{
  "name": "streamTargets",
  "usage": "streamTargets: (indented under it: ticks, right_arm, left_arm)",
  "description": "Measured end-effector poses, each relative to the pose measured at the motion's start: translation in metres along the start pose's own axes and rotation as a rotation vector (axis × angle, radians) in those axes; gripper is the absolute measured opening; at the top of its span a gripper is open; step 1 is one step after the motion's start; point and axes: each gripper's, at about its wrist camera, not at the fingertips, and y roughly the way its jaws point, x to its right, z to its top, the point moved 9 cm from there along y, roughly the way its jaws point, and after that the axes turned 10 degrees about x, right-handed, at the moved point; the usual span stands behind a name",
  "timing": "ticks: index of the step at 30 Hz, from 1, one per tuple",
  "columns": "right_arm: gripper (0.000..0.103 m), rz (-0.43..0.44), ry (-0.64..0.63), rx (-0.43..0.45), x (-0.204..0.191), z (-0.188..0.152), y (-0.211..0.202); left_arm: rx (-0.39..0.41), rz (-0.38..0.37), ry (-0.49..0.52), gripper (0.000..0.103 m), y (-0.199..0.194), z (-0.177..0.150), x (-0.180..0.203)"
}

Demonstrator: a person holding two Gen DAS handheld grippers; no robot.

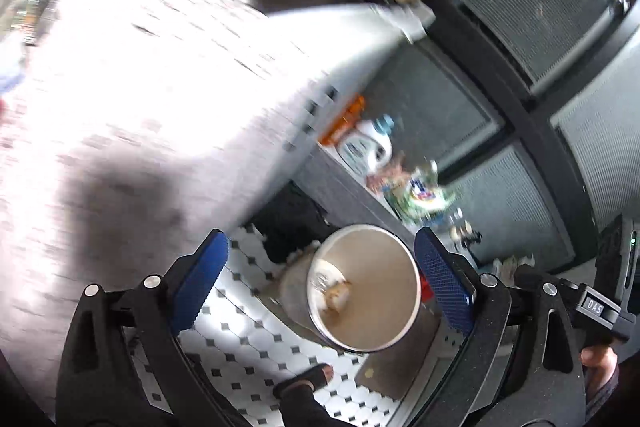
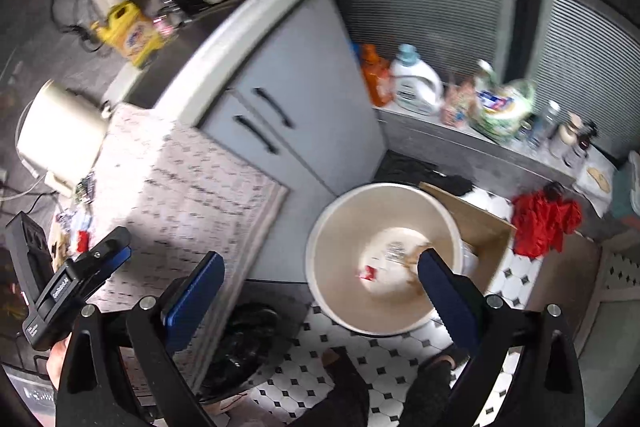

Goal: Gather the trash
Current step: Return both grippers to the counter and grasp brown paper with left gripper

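Observation:
A round beige trash bin (image 1: 384, 259) stands on the tiled floor below both hands. In the right wrist view the bin (image 2: 348, 227) holds a red scrap (image 2: 368, 271), a clear wrapper (image 2: 396, 251) and a brownish piece (image 2: 416, 251). The left wrist view shows the brownish piece (image 1: 338, 294) on the bin's bottom. My left gripper (image 1: 320, 279) hangs above the bin, open, with nothing between its blue pads. My right gripper (image 2: 320, 291) is also open and empty, its right finger (image 2: 448, 295) over the bin's mouth.
A counter with a patterned cloth (image 2: 188, 187) and grey cabinet doors (image 2: 288, 115) lies left of the bin. A cardboard box (image 2: 476, 223), a red cloth (image 2: 544, 223) and a black bag (image 2: 244, 339) lie around it. Detergent bottles (image 2: 416, 83) line the ledge. The person's feet (image 2: 344, 359) stand nearby.

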Motion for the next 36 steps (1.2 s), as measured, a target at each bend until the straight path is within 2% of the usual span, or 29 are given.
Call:
streamTargets:
  ticks: [6, 15, 19, 24, 31, 36]
  right_arm:
    - [0.095, 0.052, -0.054, 0.009, -0.081, -0.006, 0.008]
    - [0.095, 0.12, -0.105, 0.023, -0.186, -0.027, 0.023]
    - [0.095, 0.147, -0.116, 0.016, -0.227, -0.035, 0.033]
    - [0.095, 0.183, -0.153, 0.013, -0.28, -0.044, 0.038]
    - [0.095, 0.215, -0.221, 0.006, -0.318, -0.047, 0.034]
    - [0.095, 0.237, -0.245, 0.016, -0.327, -0.034, 0.032]
  left_arm:
    - [0.097, 0.051, -0.059, 0.093, -0.055, 0.034, -0.075]
    - [0.217, 0.126, -0.129, 0.093, -0.128, 0.066, -0.189]
    - [0.235, 0.17, -0.158, 0.093, -0.154, 0.07, -0.235]
    - [0.267, 0.209, -0.18, 0.093, -0.182, 0.077, -0.276]
    - [0.337, 0.254, -0.229, 0.093, -0.213, 0.091, -0.315]
    - [0.347, 0.299, -0.264, 0.092, -0.211, 0.093, -0.335]
